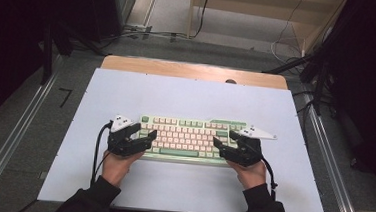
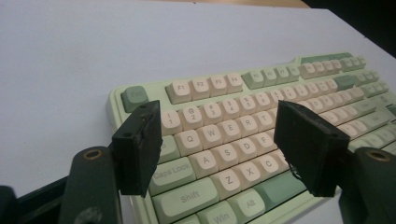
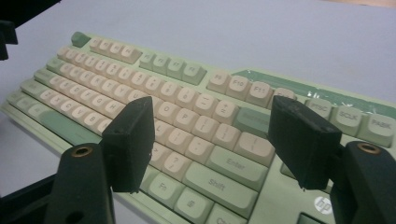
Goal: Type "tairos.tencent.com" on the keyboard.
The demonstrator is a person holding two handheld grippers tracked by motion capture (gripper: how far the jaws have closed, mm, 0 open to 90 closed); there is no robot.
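From the high view, a pale green keyboard (image 1: 186, 139) with cream keys is seen lying flat near the middle of a white table (image 1: 186, 96); the left gripper (image 1: 141, 135) is parked at its left end and the right gripper (image 1: 228, 141) at its right end, each held by a hand coming in from the bottom edge; both sets of jaws are spread, nothing pinched.

In the left gripper view, the keyboard's (image 2: 261, 126) left half is framed between the two black jaws; those are held wide apart above the Caps Lock and C keys, and no key is pressed by them.

In the right gripper view, the Enter and Shift corner of the keyboard (image 3: 187, 112) is seen between jaws spread just as wide; nothing is gripped there either.
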